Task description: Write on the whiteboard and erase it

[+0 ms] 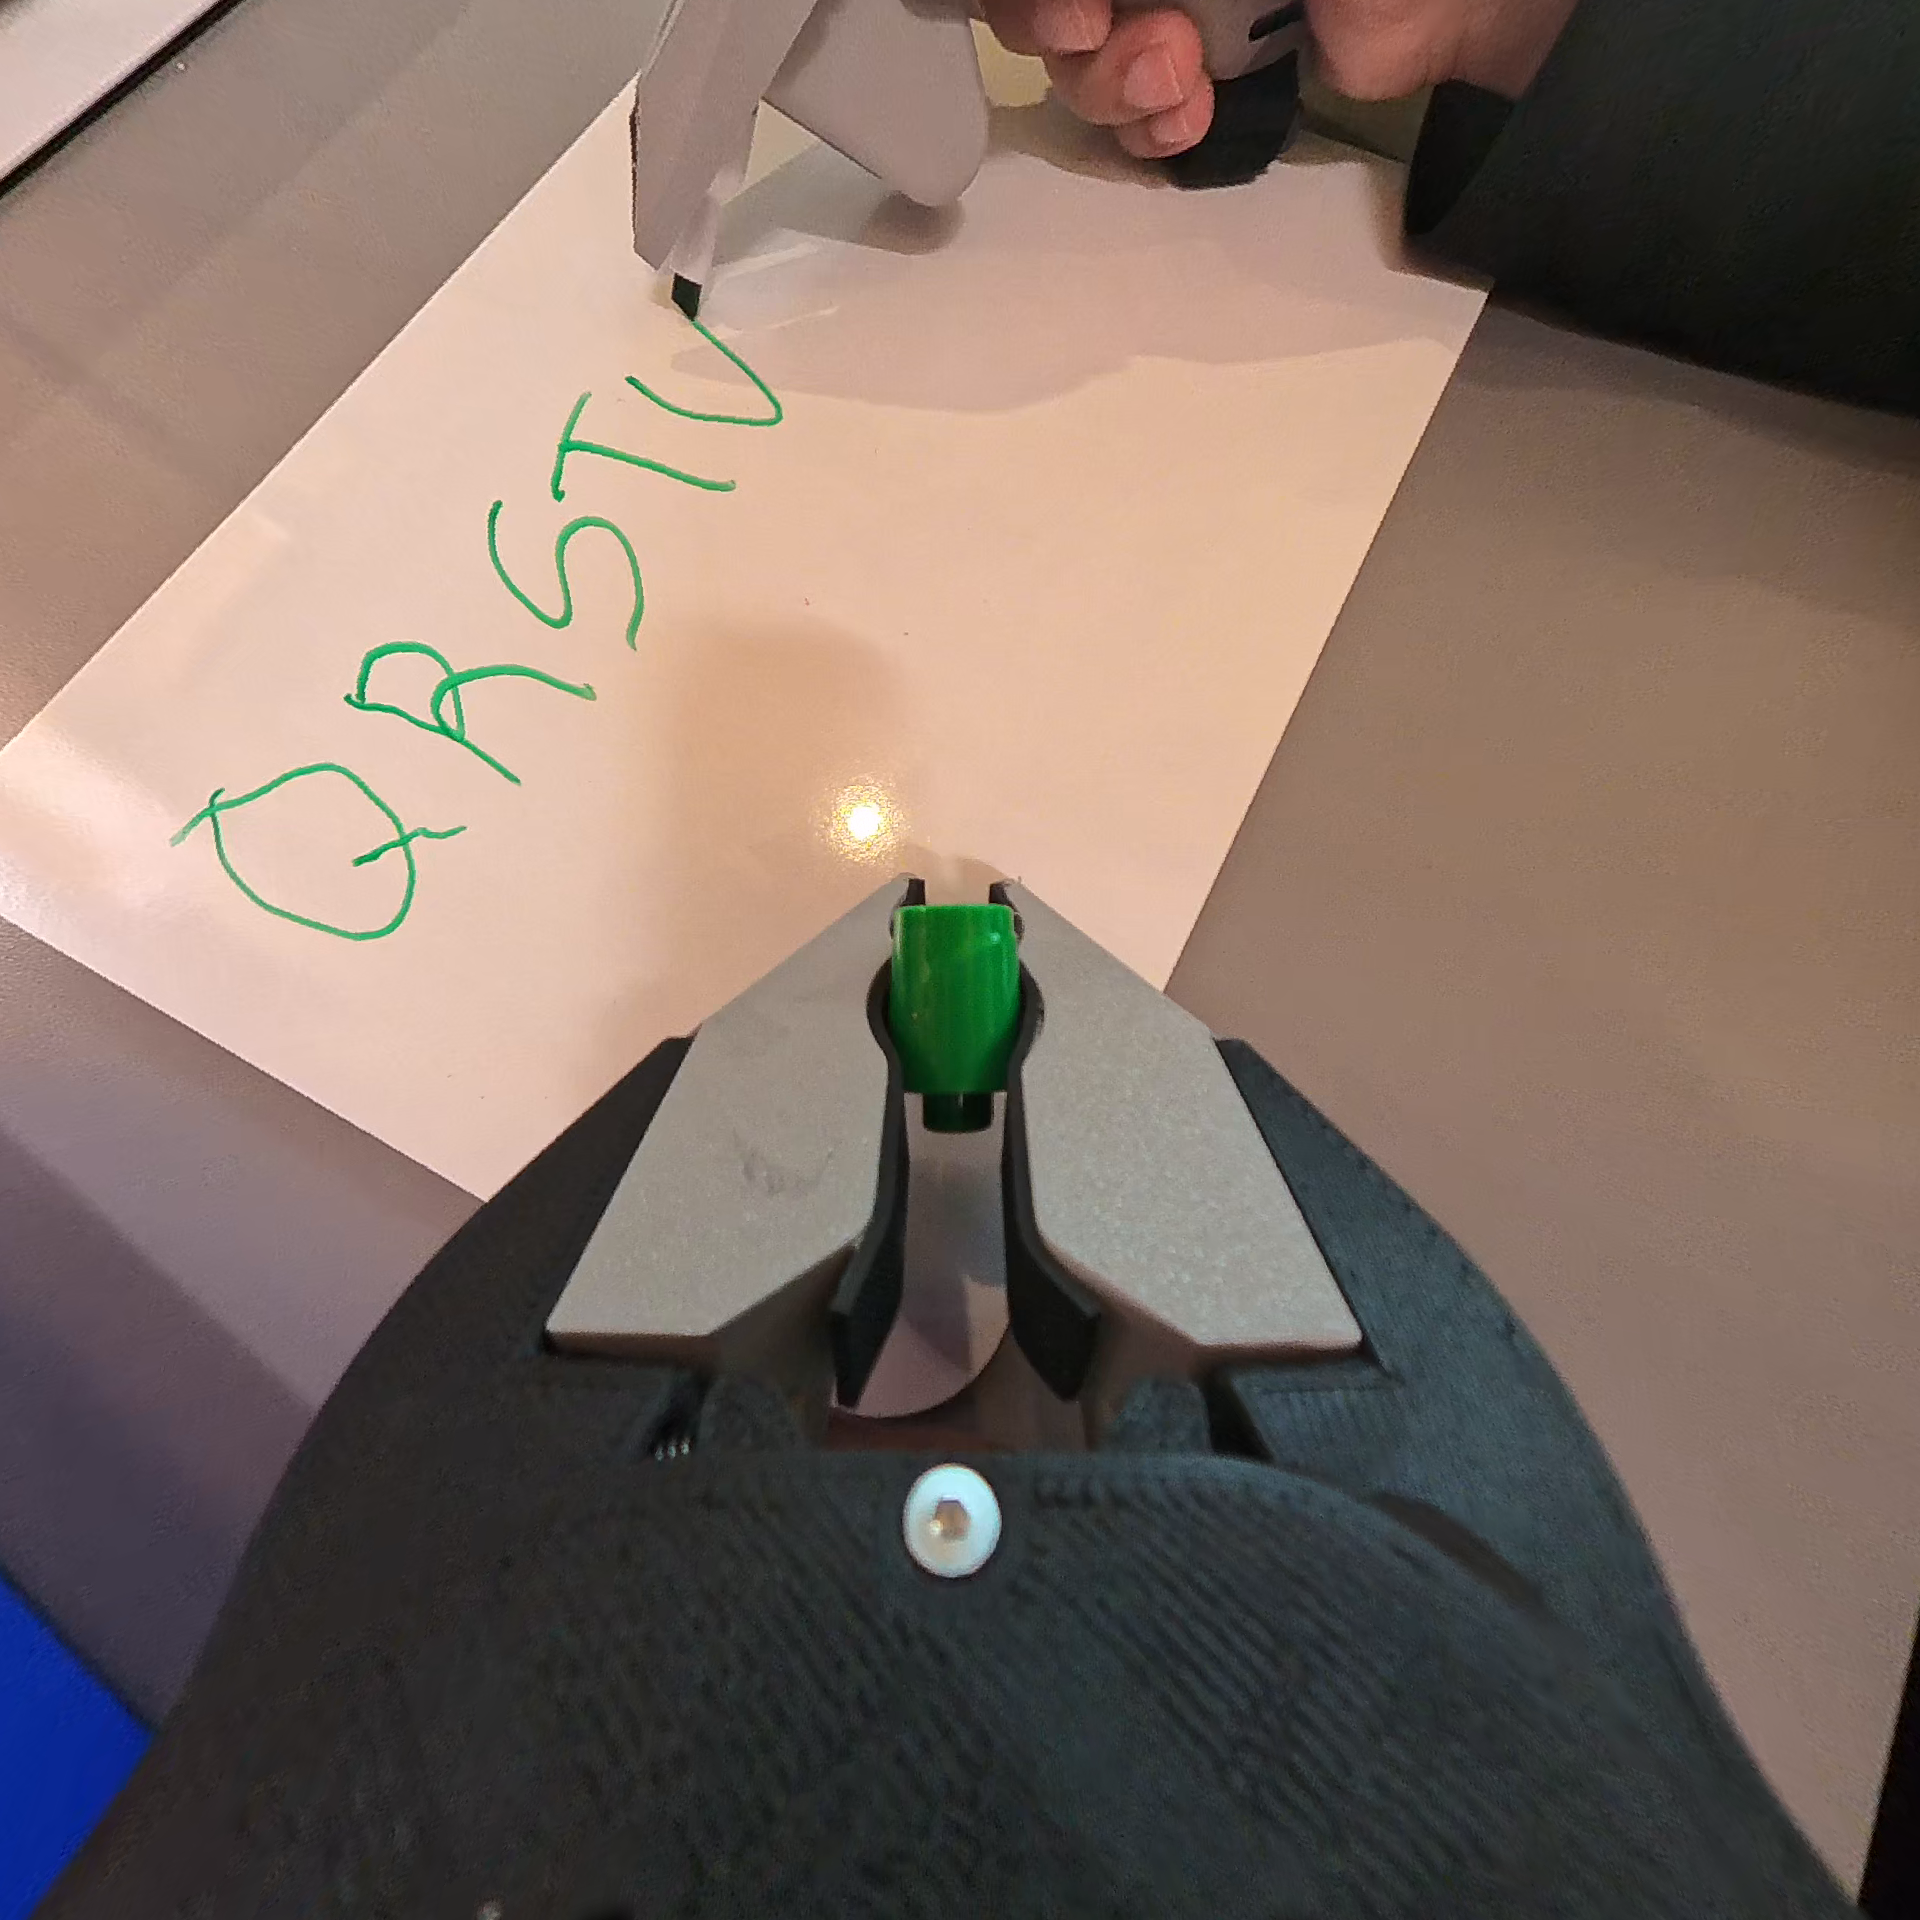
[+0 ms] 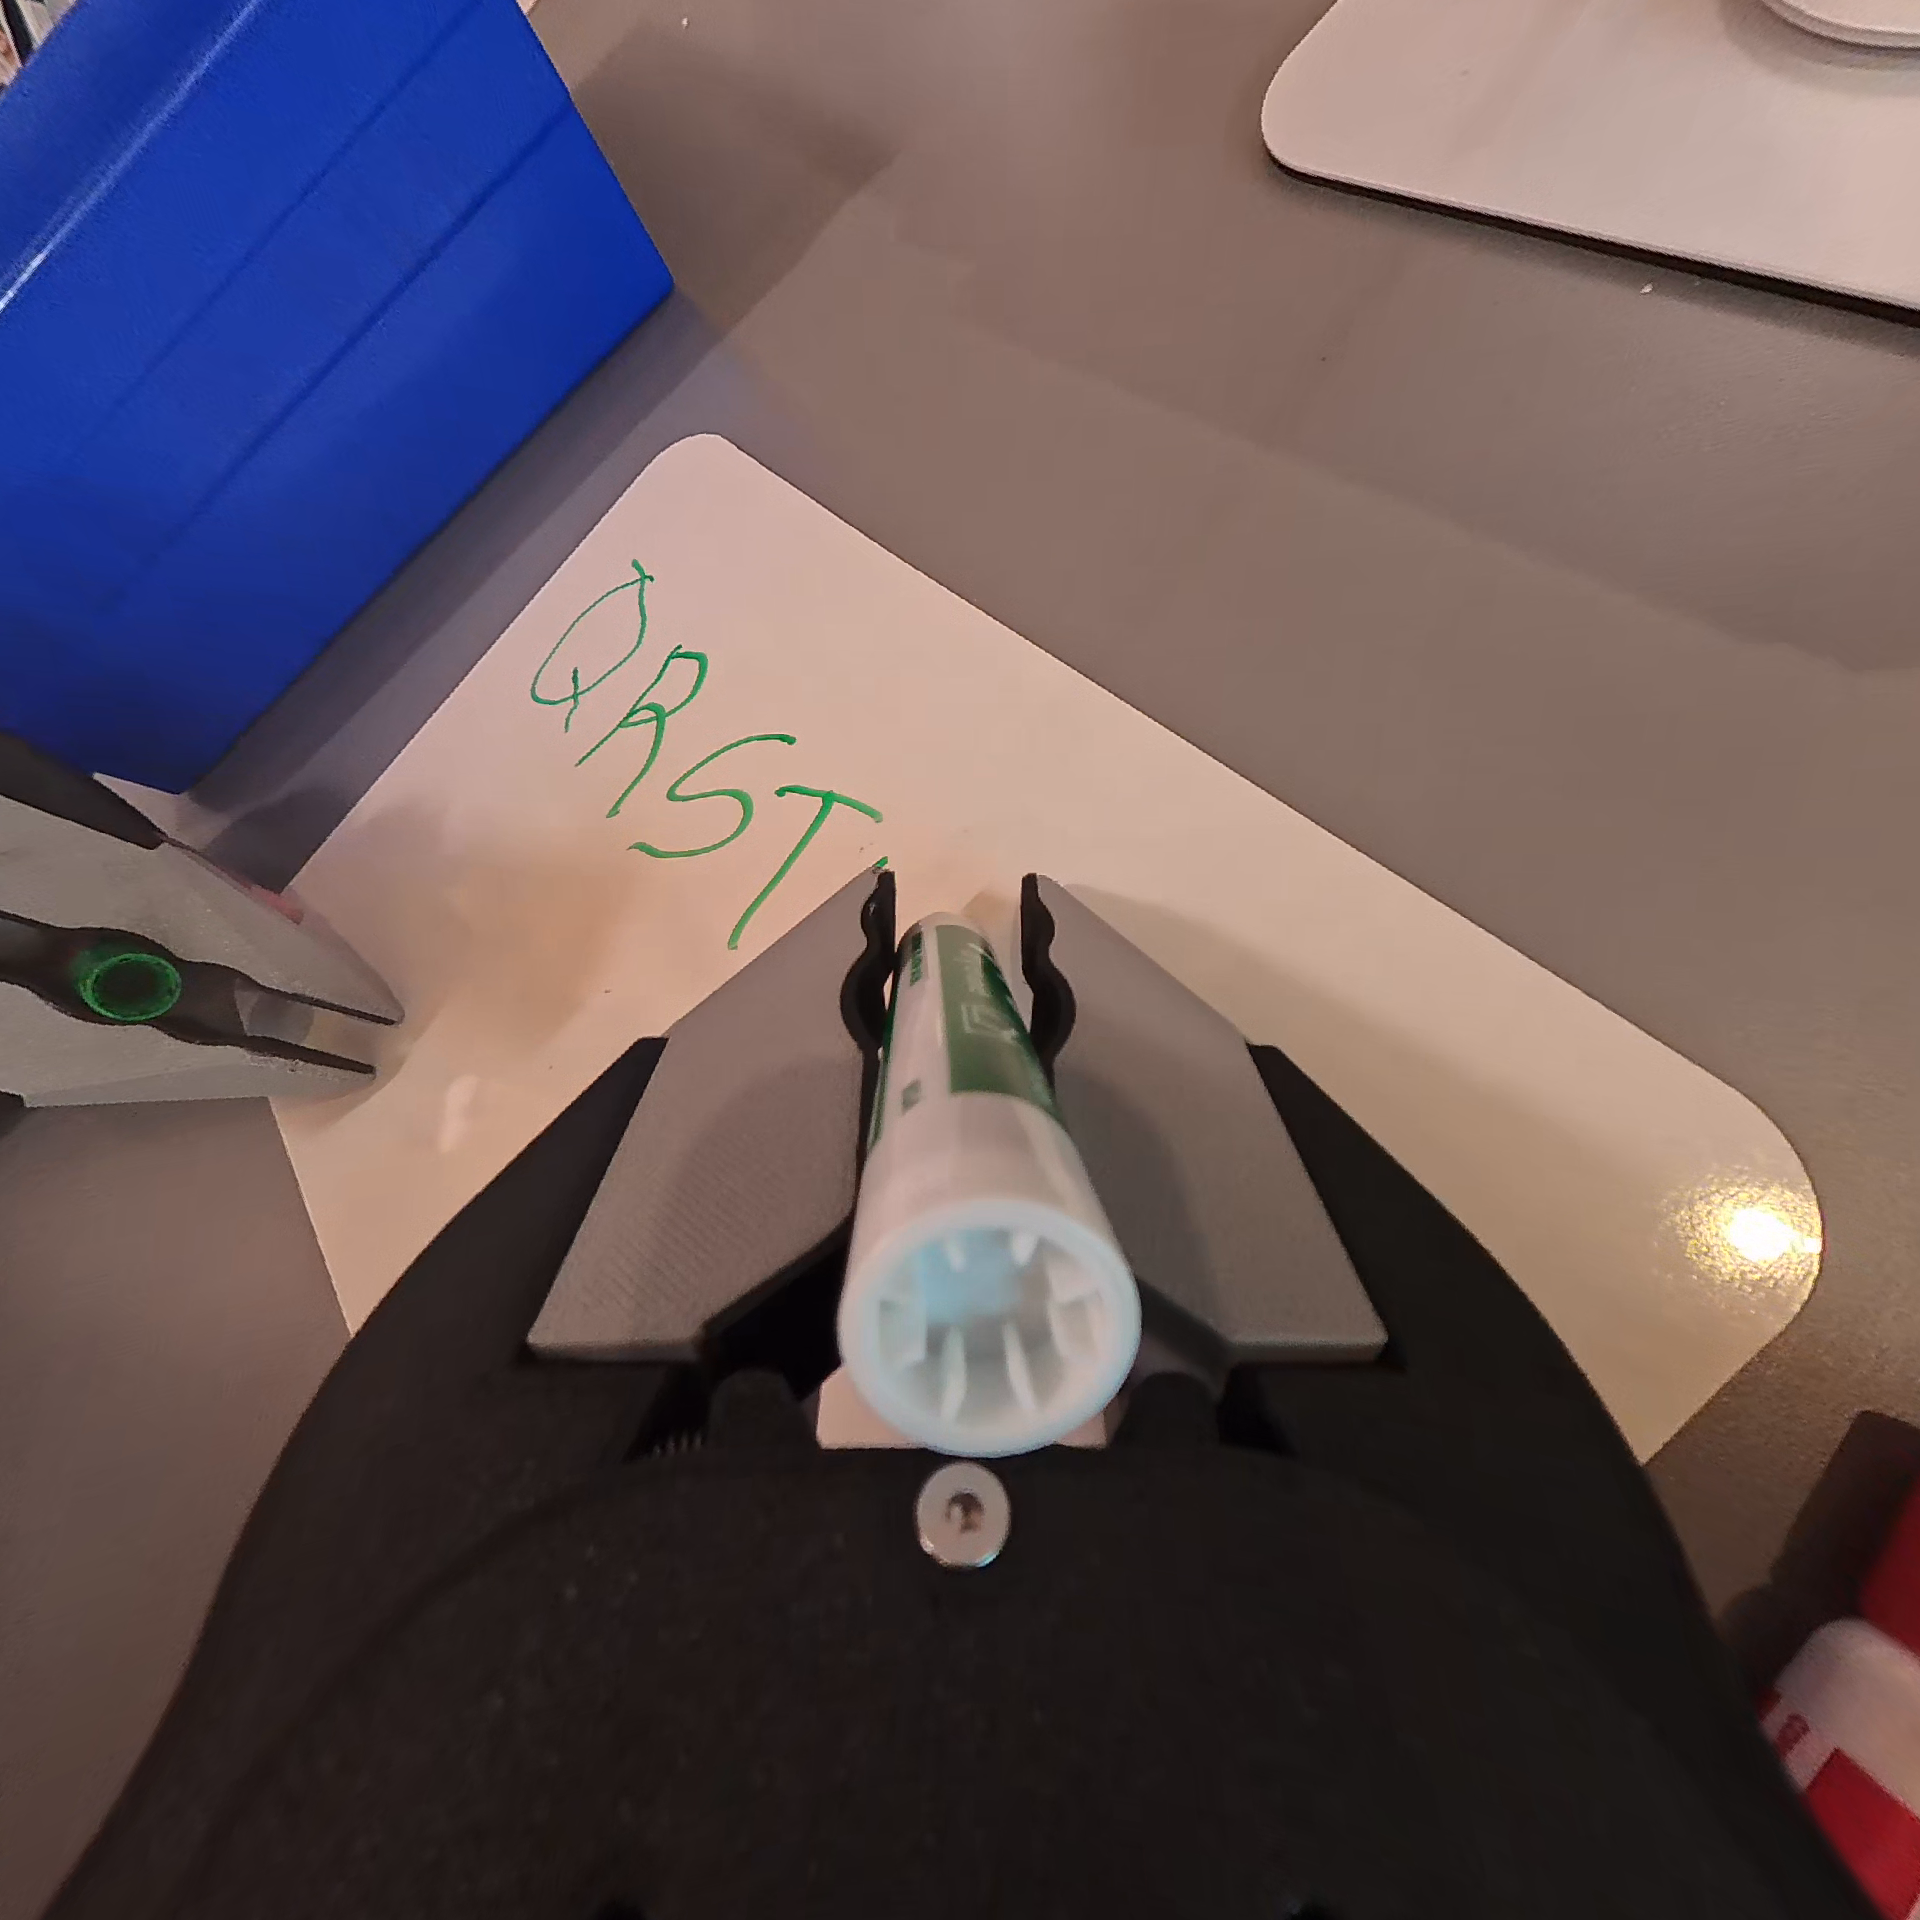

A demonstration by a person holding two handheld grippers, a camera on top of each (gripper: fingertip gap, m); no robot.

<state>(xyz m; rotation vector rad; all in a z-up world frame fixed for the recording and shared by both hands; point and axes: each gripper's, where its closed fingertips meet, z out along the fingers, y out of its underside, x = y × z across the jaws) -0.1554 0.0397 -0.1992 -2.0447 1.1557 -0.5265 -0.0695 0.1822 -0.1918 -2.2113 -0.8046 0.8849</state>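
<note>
A white whiteboard sheet (image 1: 935,582) lies flat on the grey table and bears several green handwritten letters (image 1: 468,675). My left gripper (image 1: 958,891) is shut on the green marker cap (image 1: 951,992) and hovers over the sheet's near edge. My right gripper (image 2: 956,883) is shut on the white and green marker (image 2: 971,1070), tip down on the sheet at the end of the letters (image 2: 717,769). In the left wrist view the right gripper (image 1: 686,281) touches the sheet at the last letter, held by a hand (image 1: 1132,94). The left gripper (image 2: 353,1034) shows at the left of the right wrist view.
A blue box (image 2: 281,343) stands beside the sheet's far left corner. A white pad (image 2: 1621,145) lies at the back right. A red and white object (image 2: 1839,1704) sits at the lower right. A dark sleeve (image 1: 1714,197) reaches in over the table. The grippers' ends are close to 15 cm from one another.
</note>
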